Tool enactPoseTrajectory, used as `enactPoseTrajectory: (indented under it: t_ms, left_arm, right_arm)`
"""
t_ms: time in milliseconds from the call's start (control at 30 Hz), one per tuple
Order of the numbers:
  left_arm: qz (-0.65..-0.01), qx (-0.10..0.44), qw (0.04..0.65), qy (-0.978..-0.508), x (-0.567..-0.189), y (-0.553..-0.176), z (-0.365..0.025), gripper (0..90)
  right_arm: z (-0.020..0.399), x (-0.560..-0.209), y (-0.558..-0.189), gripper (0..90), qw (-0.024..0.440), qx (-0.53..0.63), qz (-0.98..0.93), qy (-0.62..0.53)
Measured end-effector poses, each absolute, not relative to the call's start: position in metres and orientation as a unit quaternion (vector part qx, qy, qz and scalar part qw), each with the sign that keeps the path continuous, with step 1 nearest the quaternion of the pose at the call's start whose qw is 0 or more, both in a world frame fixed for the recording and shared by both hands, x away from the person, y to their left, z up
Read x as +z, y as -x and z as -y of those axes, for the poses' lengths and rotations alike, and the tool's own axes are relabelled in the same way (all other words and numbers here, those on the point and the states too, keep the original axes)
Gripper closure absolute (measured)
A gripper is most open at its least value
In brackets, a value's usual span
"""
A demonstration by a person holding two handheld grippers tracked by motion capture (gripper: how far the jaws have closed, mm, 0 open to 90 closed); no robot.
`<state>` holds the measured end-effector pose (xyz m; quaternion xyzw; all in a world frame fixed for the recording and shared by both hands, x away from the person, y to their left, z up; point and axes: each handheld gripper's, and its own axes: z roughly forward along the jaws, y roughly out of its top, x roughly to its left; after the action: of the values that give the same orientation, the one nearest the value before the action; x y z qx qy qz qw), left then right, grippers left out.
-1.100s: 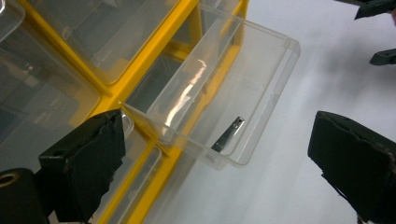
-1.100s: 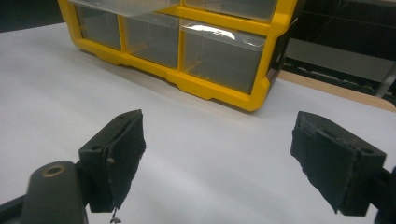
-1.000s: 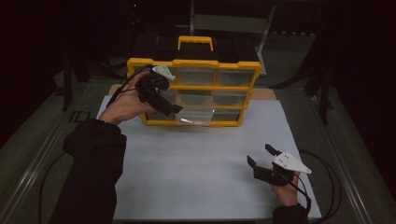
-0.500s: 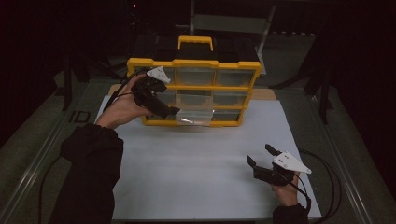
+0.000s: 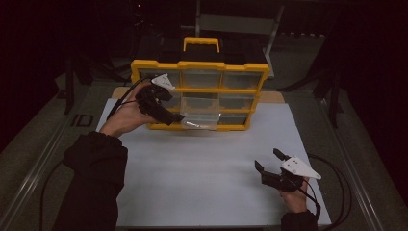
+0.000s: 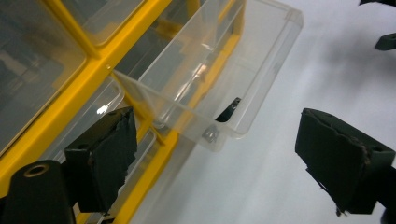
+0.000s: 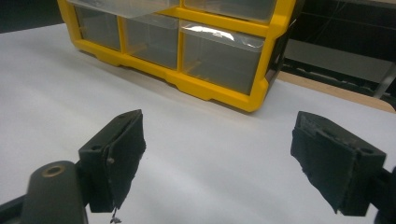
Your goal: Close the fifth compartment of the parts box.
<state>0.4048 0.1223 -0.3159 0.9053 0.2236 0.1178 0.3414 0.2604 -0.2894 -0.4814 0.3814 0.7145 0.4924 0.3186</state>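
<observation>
Since the earlier frame your left gripper [image 5: 177,117] has shifted only slightly at the front of the organiser [image 5: 199,94], and its jaws have just been closing a little; they stand apart, with the lower edge of the clear drawer [image 6: 219,88] between them but not pressed by either pad. Your right gripper [image 5: 269,161] has stayed where it was, near the right front corner of the white sheet [image 5: 202,168], jaws spread wide with nothing between them. The drawer is pulled a little further out than before.

The drawer sits in the middle column of the organiser, pulled partly out over the sheet, its front wall tilted toward you. In the left gripper view a small dark piece [image 6: 229,109] lies inside it against the front wall.

The work surface is a flat, matte white sheet laid on a table [image 5: 57,144] with metal rails along both sides. A strip of bare wood [image 7: 336,91] shows behind the sheet. The room around it is dark.

The organiser is a yellow plastic frame, rectangular, standing upright, with a carry handle [image 5: 201,43] on top and rows of transparent, glossy, box-shaped drawers. The gripper pads [image 7: 116,154] are black, blocky and rough at the edges. Each gripper trails a black cable [image 5: 337,183].
</observation>
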Motion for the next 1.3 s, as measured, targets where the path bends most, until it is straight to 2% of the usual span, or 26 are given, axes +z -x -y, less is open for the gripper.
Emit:
enactPoseTrajectory:
  t_ms: [200, 433, 733, 1100, 1300]
  left_arm:
    - [-0.225, 0.115, 0.339, -0.906, -0.320, -0.403, -0.124, 16.9]
    - [-0.227, 0.110, 0.334, -0.908, -0.328, -0.402, -0.125, 23.1]
    - [-0.215, 0.098, 0.334, -0.912, -0.332, -0.400, -0.125, 44.6]
    - [-0.216, 0.082, 0.333, -0.914, -0.341, -0.398, -0.128, 60.7]
    - [-0.211, 0.073, 0.334, -0.916, -0.344, -0.398, -0.127, 72.9]
  right_arm:
    - [0.289, -0.482, -0.260, 17.5, 0.317, 0.491, -0.715, -0.382]
    - [0.289, -0.482, -0.260, 17.5, 0.317, 0.491, -0.716, -0.382]
    - [0.289, -0.482, -0.261, 17.5, 0.316, 0.491, -0.716, -0.382]
    - [0.289, -0.482, -0.261, 17.5, 0.317, 0.491, -0.717, -0.382]
    - [0.289, -0.482, -0.261, 17.5, 0.317, 0.491, -0.716, -0.382]
